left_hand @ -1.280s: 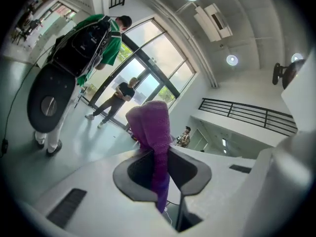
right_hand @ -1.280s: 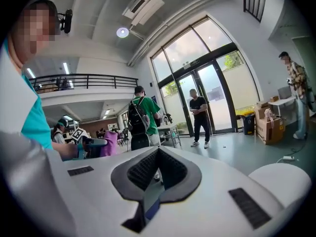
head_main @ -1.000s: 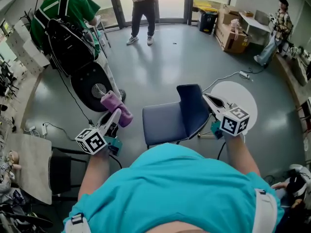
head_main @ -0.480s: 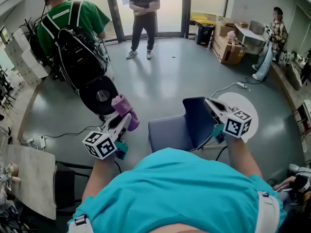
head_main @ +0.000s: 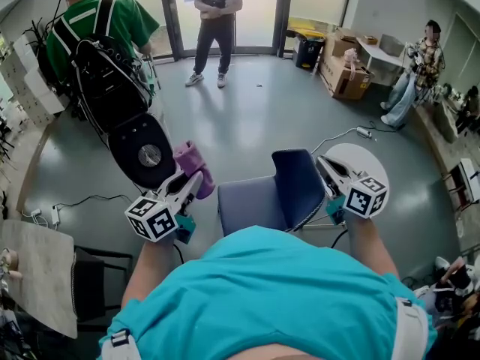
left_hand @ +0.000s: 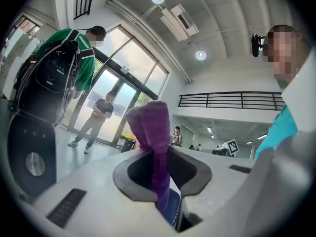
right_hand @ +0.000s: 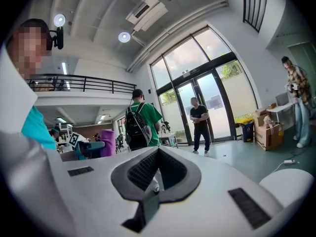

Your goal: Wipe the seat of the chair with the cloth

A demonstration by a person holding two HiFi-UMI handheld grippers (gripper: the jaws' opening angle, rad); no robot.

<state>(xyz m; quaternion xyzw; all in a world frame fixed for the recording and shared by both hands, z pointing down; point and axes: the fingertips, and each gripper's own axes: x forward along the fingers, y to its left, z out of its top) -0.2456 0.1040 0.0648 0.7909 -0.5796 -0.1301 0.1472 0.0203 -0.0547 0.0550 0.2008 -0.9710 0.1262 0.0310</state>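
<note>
In the head view the blue chair stands just ahead of me, its flat seat (head_main: 251,205) to the left of its upright backrest (head_main: 298,184). My left gripper (head_main: 187,184) hovers off the seat's left edge, shut on a bunched purple cloth (head_main: 193,165). The left gripper view shows that cloth (left_hand: 150,130) pinched between the jaws and sticking up past them. My right gripper (head_main: 324,163) is shut and holds nothing, close by the right side of the backrest. In the right gripper view its jaws meet at the tip (right_hand: 157,152).
A person in green with a black backpack (head_main: 101,58) stands at the left behind a round black device (head_main: 142,154). Another person (head_main: 214,21) stands by the glass doors. A white round disc (head_main: 367,160) and a cable lie right of the chair. A black chair (head_main: 94,276) is at lower left.
The left gripper has drifted a little to the right, toward the seat, with the cloth still in it. The right gripper has stayed by the backrest.
</note>
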